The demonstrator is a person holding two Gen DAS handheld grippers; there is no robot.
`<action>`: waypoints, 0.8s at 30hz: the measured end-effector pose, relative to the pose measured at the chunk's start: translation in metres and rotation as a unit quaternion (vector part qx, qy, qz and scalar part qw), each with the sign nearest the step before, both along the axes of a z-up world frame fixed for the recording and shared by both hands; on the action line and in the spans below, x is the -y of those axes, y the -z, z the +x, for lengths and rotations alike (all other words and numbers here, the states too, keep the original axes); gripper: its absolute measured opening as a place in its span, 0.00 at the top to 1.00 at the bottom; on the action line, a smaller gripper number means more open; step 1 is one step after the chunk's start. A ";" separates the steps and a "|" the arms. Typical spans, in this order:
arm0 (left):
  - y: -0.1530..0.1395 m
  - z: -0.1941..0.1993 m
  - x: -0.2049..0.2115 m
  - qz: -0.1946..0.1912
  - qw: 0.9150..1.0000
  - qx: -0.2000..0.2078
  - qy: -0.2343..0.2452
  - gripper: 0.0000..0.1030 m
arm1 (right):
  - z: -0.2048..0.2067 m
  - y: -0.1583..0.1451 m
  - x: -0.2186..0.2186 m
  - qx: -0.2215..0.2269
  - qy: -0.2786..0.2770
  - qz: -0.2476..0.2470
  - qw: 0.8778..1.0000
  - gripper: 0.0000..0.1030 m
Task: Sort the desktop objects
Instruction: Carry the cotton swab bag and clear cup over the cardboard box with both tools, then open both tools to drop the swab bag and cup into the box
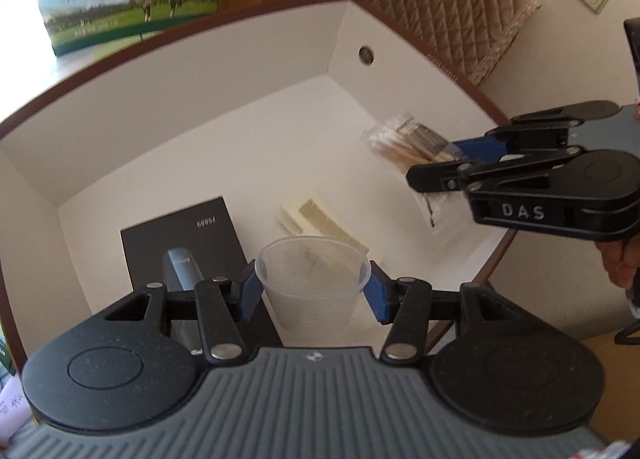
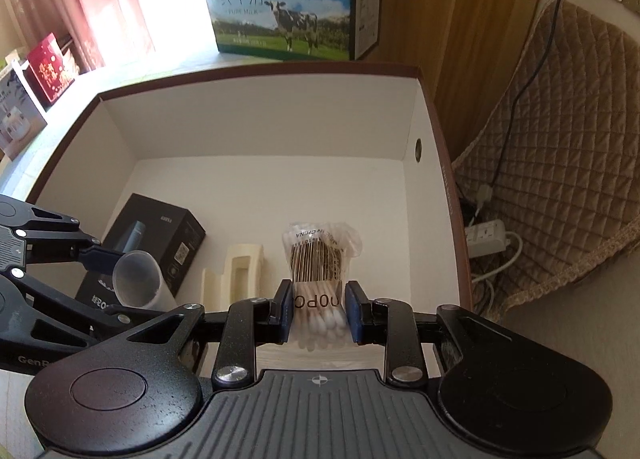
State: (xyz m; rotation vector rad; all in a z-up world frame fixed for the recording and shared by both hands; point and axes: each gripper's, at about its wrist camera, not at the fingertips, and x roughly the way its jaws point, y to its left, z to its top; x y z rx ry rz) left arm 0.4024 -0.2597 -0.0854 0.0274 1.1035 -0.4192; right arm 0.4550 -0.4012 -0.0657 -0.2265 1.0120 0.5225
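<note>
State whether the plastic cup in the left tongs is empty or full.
Empty: the clear plastic cup, gripped by the left tongs, shows only bare inner walls, no contents.

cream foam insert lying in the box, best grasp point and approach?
Grip the foam insert across one long side wall beside its rectangular cutout, coming straight down from above. It lies flat on the box floor, squeezed between the black carton and the cotton swab bag, so side access looks blocked; the raised rim gives the pads something to pinch.

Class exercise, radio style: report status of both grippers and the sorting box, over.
Left gripper shut on clear plastic cup, over the box. Right gripper shut on cotton swab pack. Black carton and cream holder already inside; nothing blocking.
</note>
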 end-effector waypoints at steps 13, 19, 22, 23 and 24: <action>-0.008 0.006 -0.014 0.002 1.000 -0.009 -0.029 0.22 | 0.014 0.004 -0.008 -0.031 -0.018 -0.005 0.999 0.75; -0.017 0.010 -0.025 0.002 0.999 0.002 -0.050 0.19 | 0.012 0.002 -0.013 -0.024 -0.022 -0.001 0.999 0.42; -0.019 0.009 -0.029 0.007 0.998 0.006 -0.056 0.19 | 0.010 0.000 -0.014 -0.025 -0.028 0.005 0.999 0.34; -0.020 0.008 -0.030 0.008 0.998 0.007 -0.058 0.19 | 0.009 0.000 -0.015 -0.026 -0.031 0.007 0.999 0.32; -0.020 0.008 -0.031 0.007 0.998 0.008 -0.059 0.18 | 0.008 -0.001 -0.016 -0.025 -0.034 0.008 0.999 0.29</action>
